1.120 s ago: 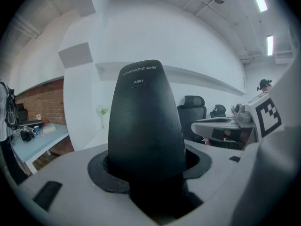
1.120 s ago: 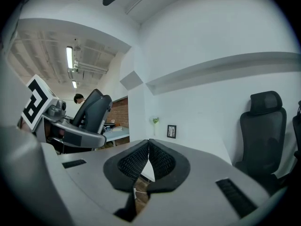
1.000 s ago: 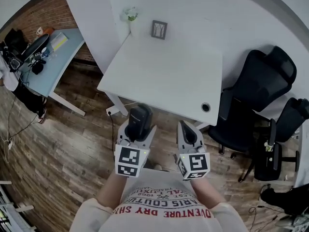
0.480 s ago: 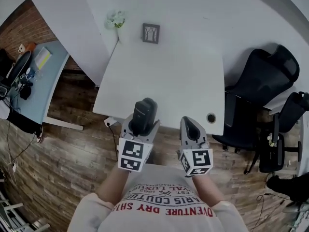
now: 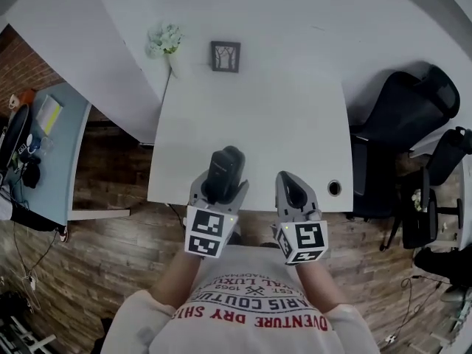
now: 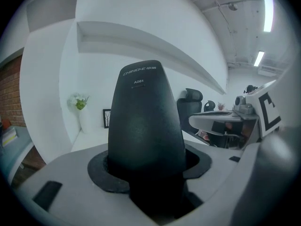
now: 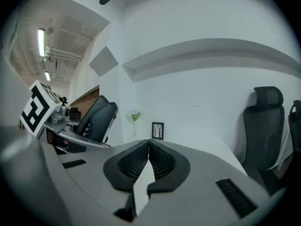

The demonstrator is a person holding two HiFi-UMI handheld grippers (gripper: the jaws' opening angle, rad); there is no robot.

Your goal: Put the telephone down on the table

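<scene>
I've got the left gripper (image 5: 221,181) clamped on the telephone (image 5: 223,172), held upright above the table (image 5: 295,116) edge for set-down, while the right gripper (image 5: 292,189) stays pinched together, empty and clear.

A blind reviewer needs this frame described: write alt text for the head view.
From above, the left gripper holds a black telephone between its fingers at the near edge of a white table; the right gripper beside it is shut and empty. A framed picture and a small plant stand at the table's far edge, with black office chairs at right.
</scene>
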